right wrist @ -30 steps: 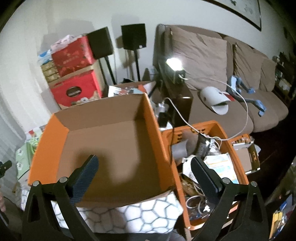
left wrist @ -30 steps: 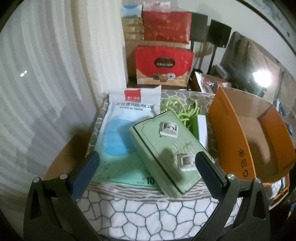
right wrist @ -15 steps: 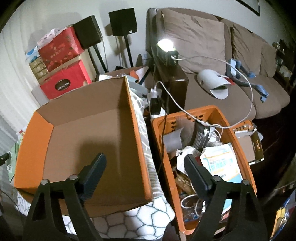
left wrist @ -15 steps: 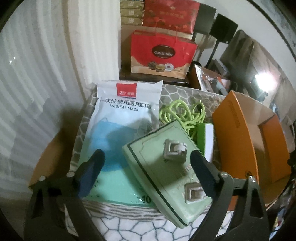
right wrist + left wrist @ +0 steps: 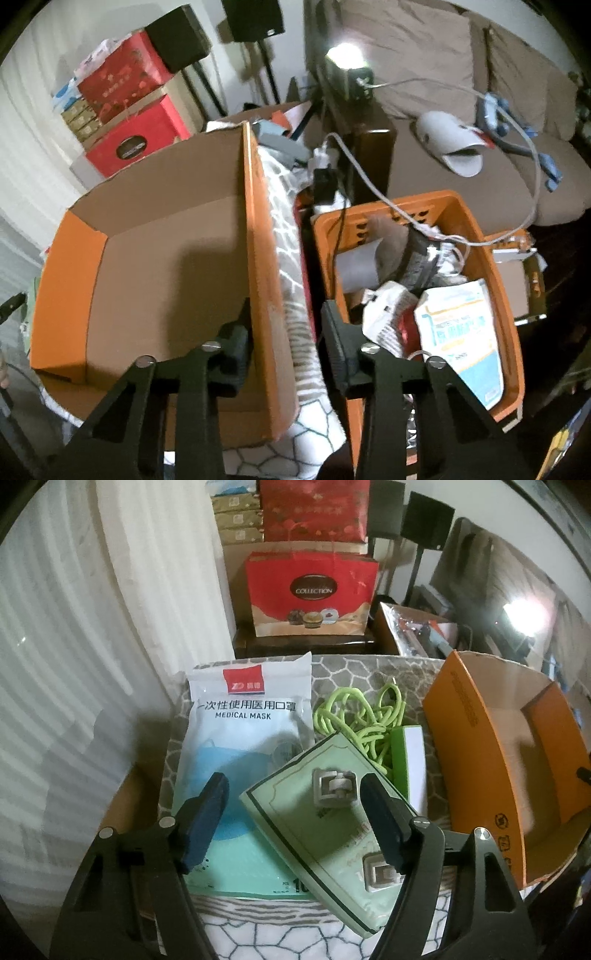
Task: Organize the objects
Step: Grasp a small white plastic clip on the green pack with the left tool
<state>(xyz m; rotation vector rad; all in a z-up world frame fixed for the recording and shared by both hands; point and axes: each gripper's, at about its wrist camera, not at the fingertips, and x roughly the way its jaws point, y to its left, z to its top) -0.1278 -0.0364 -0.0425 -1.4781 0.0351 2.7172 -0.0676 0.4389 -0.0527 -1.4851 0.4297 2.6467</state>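
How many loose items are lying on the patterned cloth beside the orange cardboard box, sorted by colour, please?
Green: 3 - pale green box, lime green cord, green and white block
White and blue: 1 - medical mask pack
Total: 4

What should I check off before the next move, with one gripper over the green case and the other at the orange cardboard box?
1. Left gripper open: ok.
2. Green case centred between its fingers: not ok, it sits off toward the right finger.
3. Right gripper straddling the cardboard box wall: ok.
4. Right gripper shut on that wall: not ok, a gap shows.
5. Room in the box: ok, bare floor shows.
6. Green cord free of the case: cannot tell.
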